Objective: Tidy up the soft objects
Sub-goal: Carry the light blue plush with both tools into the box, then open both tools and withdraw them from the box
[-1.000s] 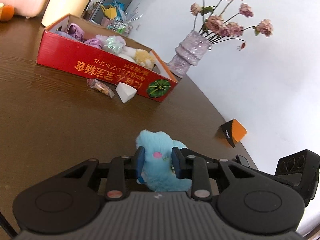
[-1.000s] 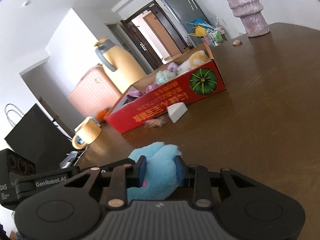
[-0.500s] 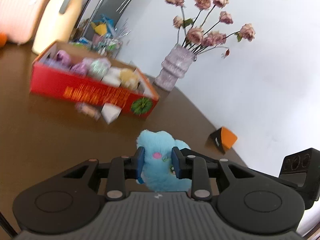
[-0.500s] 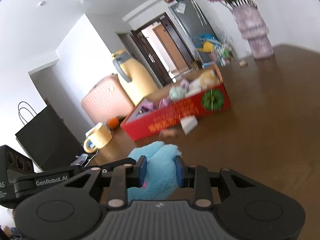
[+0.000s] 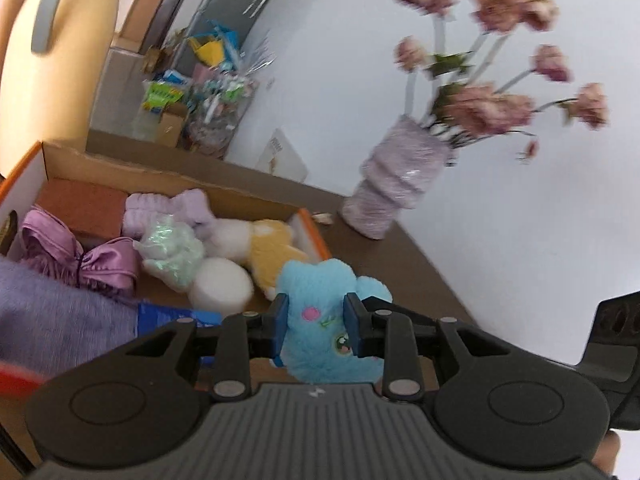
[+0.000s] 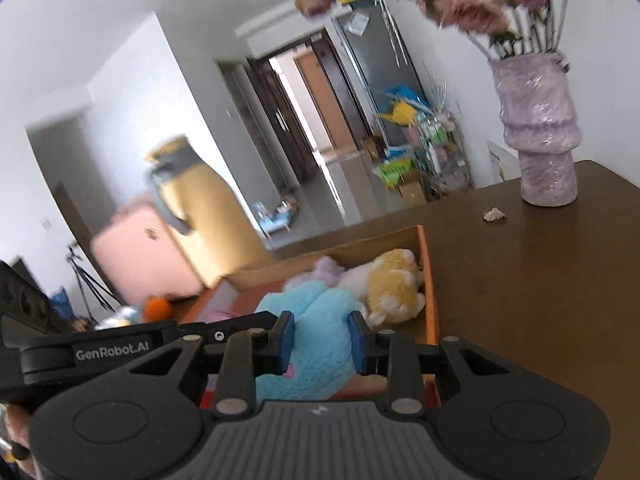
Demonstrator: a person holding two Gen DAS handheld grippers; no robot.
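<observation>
Both grippers clamp the same blue plush toy (image 5: 320,320). Left gripper (image 5: 314,324): blue pads pressed into the face side, pink cheek and green eye visible between them. Right gripper (image 6: 321,342): pads squeezed on the plush's back. Toy is held over the near right end of the cardboard box (image 5: 160,172), just above its contents. Under and beside it lie a yellow-and-white plush (image 6: 394,286), a white round puff (image 5: 220,284), a pale green fluffy item (image 5: 172,252), a lilac knit piece (image 5: 172,208) and a purple satin bow (image 5: 76,256). "GenRobot.AI" reads on the left gripper's body in the right wrist view. Lilac vase (image 6: 540,136) with dried roses stands on the brown table (image 6: 540,300), well apart from the box. Frames are motion-blurred.
</observation>
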